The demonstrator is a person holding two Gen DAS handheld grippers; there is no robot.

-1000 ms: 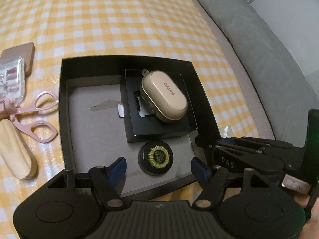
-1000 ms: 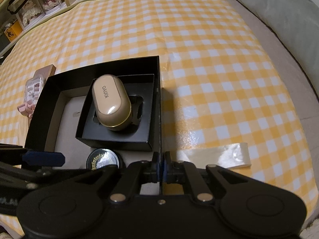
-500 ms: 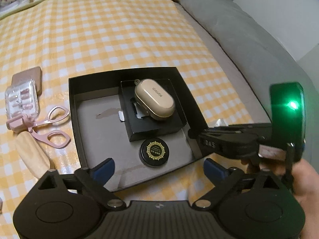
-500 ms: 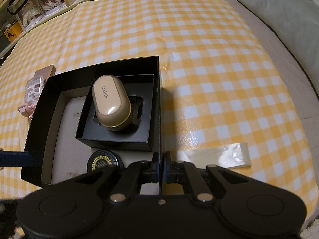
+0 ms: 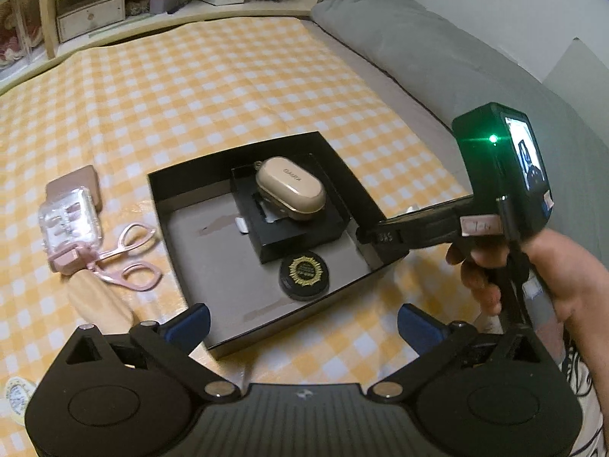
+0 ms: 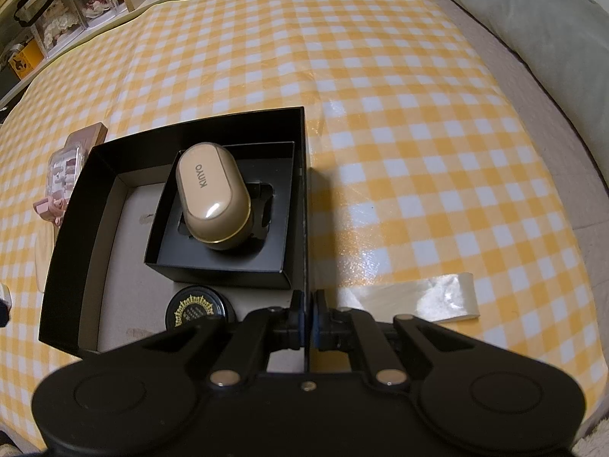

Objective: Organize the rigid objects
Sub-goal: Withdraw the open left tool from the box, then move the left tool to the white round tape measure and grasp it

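Note:
An open black box (image 5: pixel 228 160) (image 6: pixel 76 236) lies on the yellow checked cloth. Inside it a smaller black tray (image 5: pixel 297 236) (image 6: pixel 228 274) carries a beige earbud case (image 5: pixel 291 188) (image 6: pixel 213 205). A round black tin with a gold emblem (image 5: pixel 303 274) (image 6: pixel 200 310) lies just in front of that tray. My left gripper (image 5: pixel 302 323) hovers above the box's near edge, its jaws opening wide with nothing between them. My right gripper (image 6: pixel 307 316) (image 5: pixel 365 234) is shut on the box's right wall.
Left of the box lie pink scissor-handled tongs (image 5: pixel 125 259), a clear case of pink pieces (image 5: pixel 72 221), a pink compact (image 5: pixel 76 186) and a wooden piece (image 5: pixel 101 304). A strip of clear tape (image 6: pixel 418 299) lies right of the box. A grey cushion (image 5: pixel 456 68) borders the cloth.
My left gripper has lifted and drawn back from the round tin while its jaws spread wider; the tin stays in the box. My right gripper has kept still on the box wall.

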